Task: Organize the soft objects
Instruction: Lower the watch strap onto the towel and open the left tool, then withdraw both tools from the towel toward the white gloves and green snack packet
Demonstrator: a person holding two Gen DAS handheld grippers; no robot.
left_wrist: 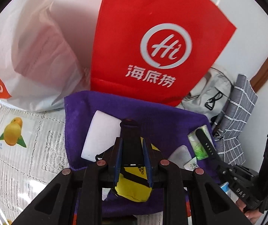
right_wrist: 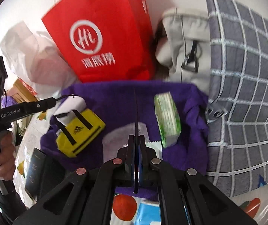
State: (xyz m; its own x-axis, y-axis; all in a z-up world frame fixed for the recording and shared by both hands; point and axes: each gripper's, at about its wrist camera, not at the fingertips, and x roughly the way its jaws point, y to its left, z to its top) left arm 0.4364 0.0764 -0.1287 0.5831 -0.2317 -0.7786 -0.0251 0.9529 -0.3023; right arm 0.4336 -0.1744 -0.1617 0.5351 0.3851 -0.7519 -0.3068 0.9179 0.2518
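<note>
Jaws of left gripper (left_wrist: 132, 142) pinched a yellow pouch (right_wrist: 80, 131) over the purple towel (right_wrist: 115, 97) on the table; right gripper (right_wrist: 137, 146) jaws clamped a thin black strap (right_wrist: 136, 112).

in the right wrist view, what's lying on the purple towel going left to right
yellow bag → white round pad → green tissue pack, all on the purple towel. A white block sits on the yellow bag's far left end, so I leave it out of the order.
</note>
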